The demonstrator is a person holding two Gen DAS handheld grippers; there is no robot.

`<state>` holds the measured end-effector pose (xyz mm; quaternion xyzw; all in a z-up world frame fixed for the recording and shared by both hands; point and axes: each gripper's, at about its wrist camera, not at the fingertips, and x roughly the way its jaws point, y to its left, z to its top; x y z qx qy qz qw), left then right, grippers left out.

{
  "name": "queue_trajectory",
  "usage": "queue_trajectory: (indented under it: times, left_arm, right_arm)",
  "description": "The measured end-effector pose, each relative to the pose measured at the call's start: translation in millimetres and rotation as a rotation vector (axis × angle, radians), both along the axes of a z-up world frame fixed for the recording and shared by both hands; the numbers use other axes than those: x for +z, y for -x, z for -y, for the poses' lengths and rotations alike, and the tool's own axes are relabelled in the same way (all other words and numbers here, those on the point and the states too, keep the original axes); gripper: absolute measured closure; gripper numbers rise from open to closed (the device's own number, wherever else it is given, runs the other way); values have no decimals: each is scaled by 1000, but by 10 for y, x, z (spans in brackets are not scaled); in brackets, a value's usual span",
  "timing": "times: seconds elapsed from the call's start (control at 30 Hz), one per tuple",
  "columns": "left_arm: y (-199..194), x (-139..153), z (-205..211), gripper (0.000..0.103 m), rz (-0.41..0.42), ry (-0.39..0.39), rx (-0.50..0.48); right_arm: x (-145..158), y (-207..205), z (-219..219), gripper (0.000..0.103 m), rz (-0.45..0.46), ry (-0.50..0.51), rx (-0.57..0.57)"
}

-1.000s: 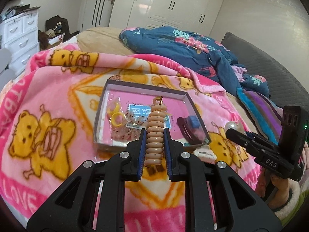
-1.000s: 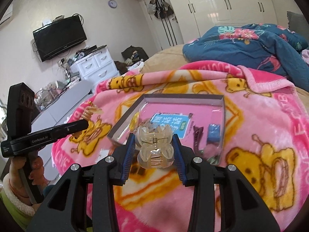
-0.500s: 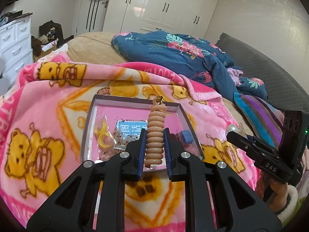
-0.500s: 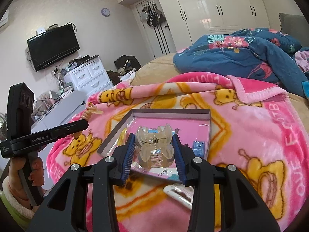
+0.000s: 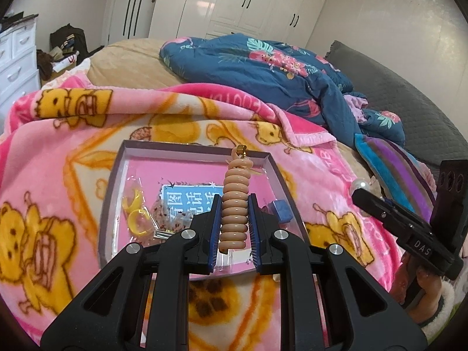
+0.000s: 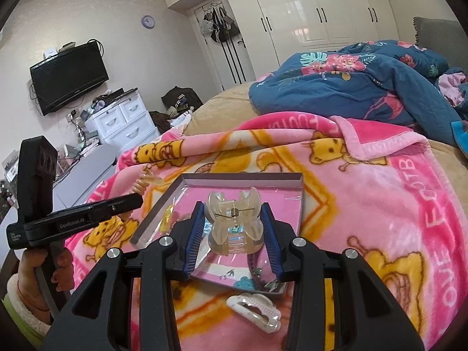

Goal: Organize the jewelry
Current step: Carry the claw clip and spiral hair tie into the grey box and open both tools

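**Both claws loaded above the jewelry tray**

Left gripper clamped on a beige spiral coil hair tie, held upright between the blue-padded fingers, a small gold clasp at its top end; below and beyond it, at twelve o'clock in the left wrist view, a shallow grey-rimmed rectangular tray with a pink floor; inside the tray, yellow plastic rings in a clear bag toward nine o'clock, a blue printed card at the centre, a small blue block toward three o'clock.

Right gripper clamped on a translucent clear plastic claw hair clip, metal spring showing across its middle, hanging over the near half of the same tray; a white plastic claw hair clip lying on the pink cartoon-bear fleece blanket at six o'clock, just outside the tray's near edge; a dark curved hair piece resting at the tray's near corner, partly hidden by the right finger.

Blue floral quilt bunched at one o'clock beyond the blanket; white wardrobe doors along the far wall.
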<state>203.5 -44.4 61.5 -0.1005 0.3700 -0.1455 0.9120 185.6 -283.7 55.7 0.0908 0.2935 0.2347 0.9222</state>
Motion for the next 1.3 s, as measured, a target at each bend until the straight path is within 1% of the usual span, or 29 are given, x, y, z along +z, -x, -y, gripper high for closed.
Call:
queue_trajectory:
  times: [0.23,0.53,0.8,1.0,1.1,1.3]
  left_arm:
    - [-115,-190,9,93,-36,3,3]
    - [-218,-508,62,93,-88,13,-2]
    - [-251,-727,196,93,-121,32,-41]
    - [-247,-868,278,93,-143,37,-63]
    - [-281,-937,324,93,-162,31,-75]
    - [-306,-956,311,93,-165,30,-71]
  right_arm:
    - [-115,-137,23,66,-25,1,-23]
    - [-459,-272,0,66,-100,24,-33]
    - [-725,-329,-62,66,-153,33,-39]
    - [-803,-394,-136,66,-175,73,-36]
    - [-816,-425,-153,66,-179,72,-34]
    - [-850,-488,-157,66,-186,73,-38]
